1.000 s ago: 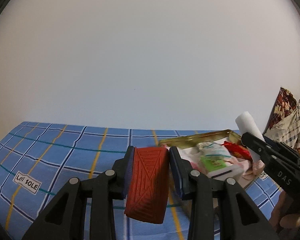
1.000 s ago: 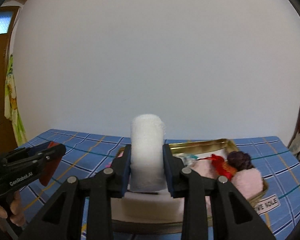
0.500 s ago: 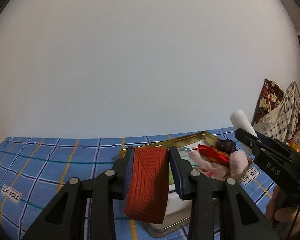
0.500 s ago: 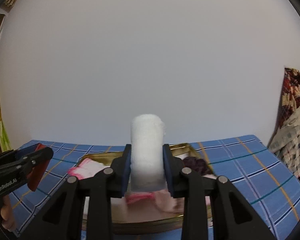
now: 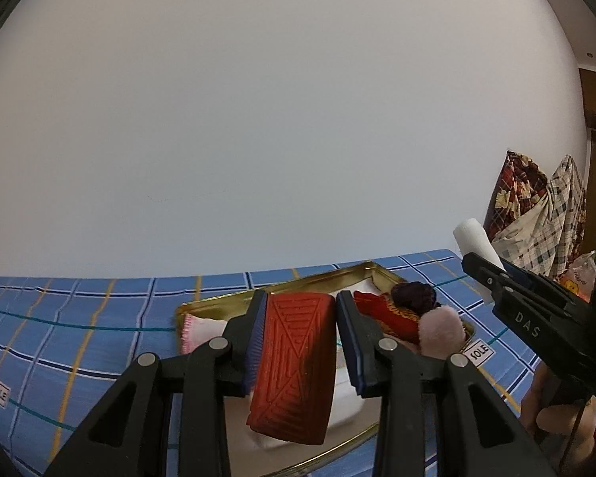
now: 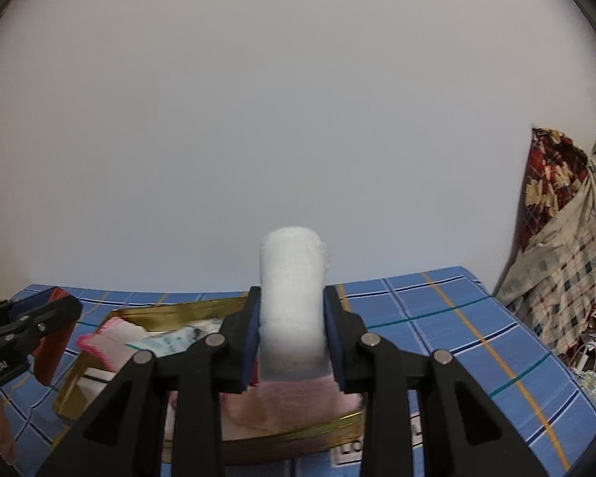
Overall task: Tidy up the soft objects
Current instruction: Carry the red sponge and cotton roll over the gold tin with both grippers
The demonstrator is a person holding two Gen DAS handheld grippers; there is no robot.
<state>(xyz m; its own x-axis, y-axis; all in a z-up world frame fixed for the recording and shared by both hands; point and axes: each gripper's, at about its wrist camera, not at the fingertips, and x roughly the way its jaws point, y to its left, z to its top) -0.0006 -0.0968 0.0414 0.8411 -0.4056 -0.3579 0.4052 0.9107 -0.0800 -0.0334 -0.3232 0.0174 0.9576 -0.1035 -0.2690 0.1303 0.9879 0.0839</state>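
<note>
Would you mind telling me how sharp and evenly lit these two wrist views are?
Left wrist view: strong fisheye bending, dark corners, the red block sharp with its lower end shadowed. Right wrist view: same bending, the white towel roll soft and blurred, the gold tray clearer.

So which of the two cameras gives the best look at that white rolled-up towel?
The right wrist view: the white towel roll stands upright in the middle, clamped between the right gripper pads. The left wrist view shows only its upper end at the right edge, poking out above the gripper's side.
</note>
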